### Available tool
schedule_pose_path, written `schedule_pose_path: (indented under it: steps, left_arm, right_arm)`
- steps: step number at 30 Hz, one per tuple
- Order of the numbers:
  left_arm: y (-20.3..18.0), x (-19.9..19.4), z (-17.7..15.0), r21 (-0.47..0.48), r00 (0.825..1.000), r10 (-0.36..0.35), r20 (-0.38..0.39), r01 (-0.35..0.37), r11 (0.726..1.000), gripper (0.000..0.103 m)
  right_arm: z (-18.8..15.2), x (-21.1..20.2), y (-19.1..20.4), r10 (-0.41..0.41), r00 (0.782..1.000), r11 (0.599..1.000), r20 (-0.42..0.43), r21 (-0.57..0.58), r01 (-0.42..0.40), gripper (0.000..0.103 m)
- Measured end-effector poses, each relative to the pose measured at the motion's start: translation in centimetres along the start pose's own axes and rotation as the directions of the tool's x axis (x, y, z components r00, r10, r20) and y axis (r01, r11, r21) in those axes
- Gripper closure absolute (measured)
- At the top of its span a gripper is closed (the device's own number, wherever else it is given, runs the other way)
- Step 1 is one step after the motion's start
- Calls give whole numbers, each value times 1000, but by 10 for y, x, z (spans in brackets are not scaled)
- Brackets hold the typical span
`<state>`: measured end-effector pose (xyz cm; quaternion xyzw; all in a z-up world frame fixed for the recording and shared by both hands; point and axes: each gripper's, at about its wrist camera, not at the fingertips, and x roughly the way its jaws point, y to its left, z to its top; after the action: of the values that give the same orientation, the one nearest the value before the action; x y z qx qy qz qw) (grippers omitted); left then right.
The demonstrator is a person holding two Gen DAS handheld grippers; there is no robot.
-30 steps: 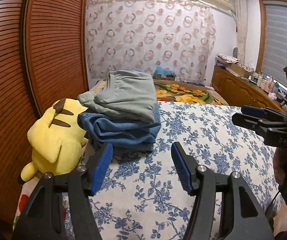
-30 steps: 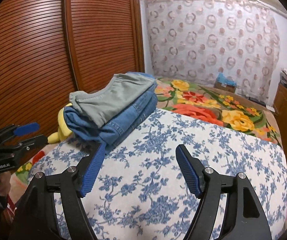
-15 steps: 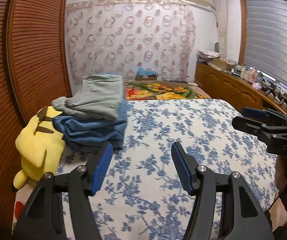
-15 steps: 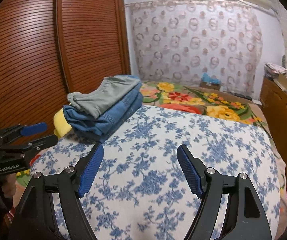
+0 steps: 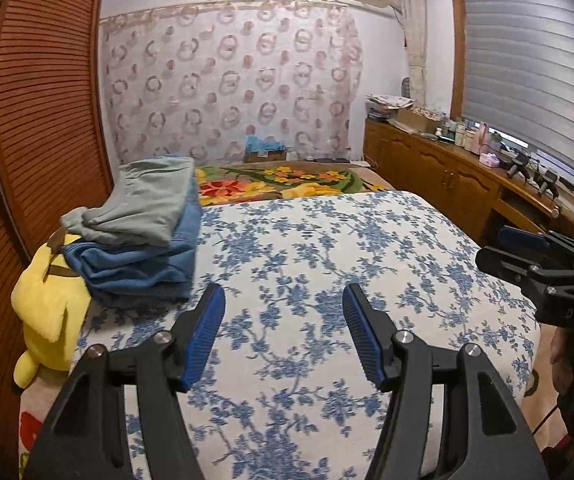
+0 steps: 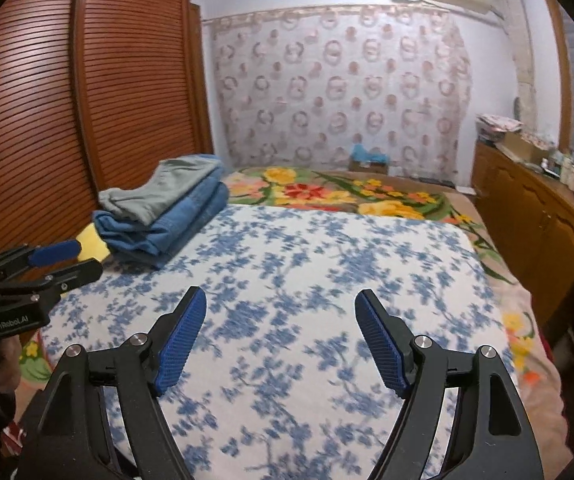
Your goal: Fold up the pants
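**Now: folded pants sit far left, both grippers empty**

So, the folded pants (image 5: 139, 232) sit in 1 stack of 2: grey on top, blue jeans under. The stack lies at the far left edge of the bed (image 5: 327, 264), touching a yellow plush toy (image 5: 47, 304). Its long side runs away from the cameras, toward the flower blanket (image 6: 347, 196).

The left gripper (image 5: 283, 332) is nearer, with the stack ahead and to its left. The right gripper (image 6: 281, 340) is farther. Both are spread wide and hold nothing. No unfolded pants can be seen.
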<state>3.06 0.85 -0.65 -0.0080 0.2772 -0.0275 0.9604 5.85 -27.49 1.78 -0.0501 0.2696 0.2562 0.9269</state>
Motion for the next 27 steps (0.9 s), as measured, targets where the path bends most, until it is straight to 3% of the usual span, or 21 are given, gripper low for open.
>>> schedule_pose_path:
  steps: [12, 27]
  left_arm:
    - [-34, 2, 10, 39, 999, -38, 5, 38, 999, 42]
    - [-37, -28, 41, 33, 998, -23, 60, 21, 999, 42]
  right_arm:
    - [-13, -16, -33, -114, 994, 991, 4, 66, 113, 21]
    - [13, -53, -33, -152, 984, 986, 93, 84, 145, 20]
